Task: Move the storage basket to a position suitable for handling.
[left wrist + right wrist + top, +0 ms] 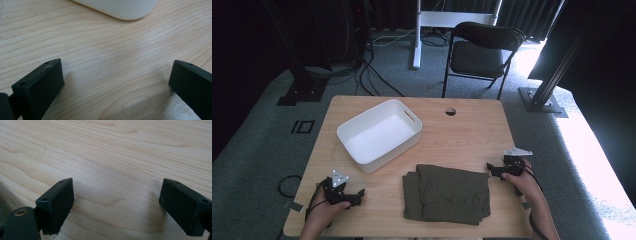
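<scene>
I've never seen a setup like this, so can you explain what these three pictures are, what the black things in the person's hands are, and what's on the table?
A person sits at a wooden table holding a two-jawed tool in each hand. The left hand-held gripper and the right hand-held gripper each carry a small camera.

The wide picture comes from a fixed camera above the person, looking forward and down. The other two are taken from the tools themselves, looking along their black jaws at the wood.

On the table lie a white plastic bin, empty as far as can be seen, and a folded olive-green garment between the two hands. A dark folding chair stands beyond the table.

Both pairs of jaws stand wide apart with bare wood between them, so nothing is held.
</scene>
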The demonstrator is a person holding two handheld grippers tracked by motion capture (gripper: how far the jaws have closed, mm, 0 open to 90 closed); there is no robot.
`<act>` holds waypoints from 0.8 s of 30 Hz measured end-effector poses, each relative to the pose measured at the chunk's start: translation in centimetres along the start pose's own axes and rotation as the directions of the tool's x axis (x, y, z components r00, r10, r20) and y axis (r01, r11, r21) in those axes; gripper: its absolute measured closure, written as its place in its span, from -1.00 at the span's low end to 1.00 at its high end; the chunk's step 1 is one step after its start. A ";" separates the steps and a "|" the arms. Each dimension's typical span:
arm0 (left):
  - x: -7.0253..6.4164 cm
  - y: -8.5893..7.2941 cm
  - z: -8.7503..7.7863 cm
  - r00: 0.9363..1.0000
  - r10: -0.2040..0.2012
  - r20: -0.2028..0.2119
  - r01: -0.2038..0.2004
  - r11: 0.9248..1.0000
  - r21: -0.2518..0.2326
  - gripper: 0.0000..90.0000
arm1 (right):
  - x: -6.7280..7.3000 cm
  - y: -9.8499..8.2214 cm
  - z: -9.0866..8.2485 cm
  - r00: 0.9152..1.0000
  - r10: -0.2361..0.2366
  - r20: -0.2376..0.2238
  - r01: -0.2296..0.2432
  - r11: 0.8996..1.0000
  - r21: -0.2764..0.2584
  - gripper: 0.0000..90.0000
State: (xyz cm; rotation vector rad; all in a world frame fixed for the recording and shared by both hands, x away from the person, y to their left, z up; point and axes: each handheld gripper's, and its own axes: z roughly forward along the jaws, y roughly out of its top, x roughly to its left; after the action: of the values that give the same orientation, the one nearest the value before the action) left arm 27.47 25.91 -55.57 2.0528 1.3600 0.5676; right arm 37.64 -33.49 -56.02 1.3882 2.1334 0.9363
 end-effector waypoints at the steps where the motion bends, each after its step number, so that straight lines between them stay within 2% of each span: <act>1: 0.0 0.0 0.0 1.000 0.002 0.003 -0.002 1.000 -0.002 -0.98 | 0.0 0.0 0.0 1.000 0.000 0.000 0.000 1.000 0.000 -0.73; 5: 0.1 0.0 0.0 1.000 0.008 0.008 -0.008 1.000 -0.002 -0.98 | 0.0 0.0 0.0 1.000 -0.001 -0.003 0.001 1.000 0.000 -0.73; 11: 0.4 -0.1 -0.1 1.000 0.019 0.012 -0.019 1.000 -0.003 -0.98 | -0.2 0.4 0.3 1.000 0.022 0.005 -0.022 1.000 -0.004 -0.73; 18: 0.7 0.2 -0.2 0.999 0.033 0.000 -0.033 0.999 0.012 -0.98 | 0.0 1.1 0.8 1.000 0.002 -0.010 -0.002 1.000 -0.002 -0.73; 24: 1.1 0.4 -0.2 1.000 0.017 -0.003 -0.017 1.000 0.000 -0.98 | 0.5 2.6 1.1 1.000 -0.010 -0.023 0.010 1.000 -0.012 -0.73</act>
State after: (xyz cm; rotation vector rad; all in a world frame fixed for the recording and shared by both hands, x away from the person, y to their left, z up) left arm 28.03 26.90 -55.09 2.0667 1.3455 0.5784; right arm 39.79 -31.94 -54.91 1.3659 2.1464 0.9645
